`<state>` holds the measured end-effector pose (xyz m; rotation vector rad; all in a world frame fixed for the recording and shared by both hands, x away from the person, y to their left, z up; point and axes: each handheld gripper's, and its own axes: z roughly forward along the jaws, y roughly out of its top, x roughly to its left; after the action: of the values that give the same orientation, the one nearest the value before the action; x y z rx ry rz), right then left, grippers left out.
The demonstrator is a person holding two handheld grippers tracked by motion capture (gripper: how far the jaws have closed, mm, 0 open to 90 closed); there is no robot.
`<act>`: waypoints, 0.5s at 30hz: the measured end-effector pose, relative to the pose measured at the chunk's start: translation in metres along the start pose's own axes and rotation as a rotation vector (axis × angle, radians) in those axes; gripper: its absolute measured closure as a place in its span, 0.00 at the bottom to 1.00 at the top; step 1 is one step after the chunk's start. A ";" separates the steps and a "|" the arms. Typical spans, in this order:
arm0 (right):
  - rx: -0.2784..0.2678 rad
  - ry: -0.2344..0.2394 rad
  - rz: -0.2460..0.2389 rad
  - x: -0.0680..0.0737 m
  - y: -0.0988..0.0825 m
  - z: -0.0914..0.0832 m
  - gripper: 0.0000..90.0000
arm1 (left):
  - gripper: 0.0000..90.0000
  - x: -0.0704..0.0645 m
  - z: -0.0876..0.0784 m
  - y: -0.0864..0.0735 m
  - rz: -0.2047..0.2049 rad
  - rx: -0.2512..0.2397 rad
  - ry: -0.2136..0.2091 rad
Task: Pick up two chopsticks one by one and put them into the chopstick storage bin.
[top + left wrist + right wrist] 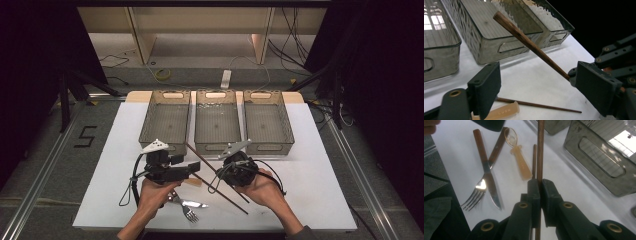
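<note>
The right gripper [540, 185] is clamped tight on a wooden chopstick [201, 159], which slants up off the table in the lower middle of the high view, its thick end pointing toward the middle bin [216, 121]. The left gripper [537, 86] stands wide with nothing between its jaws, just left of the lifted stick. In my judgement the sorting has hardly started: all three clear bins, the left bin [165, 121], the middle one and the right bin [267, 121], look empty across the centre of the frame. A second chopstick [220, 193], a fork [186, 210], a knife [487, 170] and a small translucent spoon [518, 155] lie on the sheet in the lower centre, so nearly everything is left to place. The surface is a white sheet [320, 185] over a table, with bare wood showing at its far corners. Beyond it, at the top of the frame, stand pale shelving legs on a grey floor with loose cables and a power strip [226, 78]; dark drapes close off both sides, and a "5" [85, 136] is taped on the floor at the left.
</note>
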<state>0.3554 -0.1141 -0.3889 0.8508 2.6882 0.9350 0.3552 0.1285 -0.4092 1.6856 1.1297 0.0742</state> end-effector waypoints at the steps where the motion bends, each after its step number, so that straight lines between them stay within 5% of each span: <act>1: 0.000 0.000 0.000 0.000 0.000 0.000 0.95 | 0.23 0.000 0.001 0.001 -0.007 -0.005 -0.005; 15: -0.071 0.005 -0.020 0.009 0.004 -0.005 0.95 | 0.51 -0.004 0.009 0.008 -0.097 -0.044 -0.126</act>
<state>0.3484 -0.1090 -0.3817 0.8063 2.6453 1.0221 0.3624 0.1193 -0.4050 1.5721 1.1048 -0.0671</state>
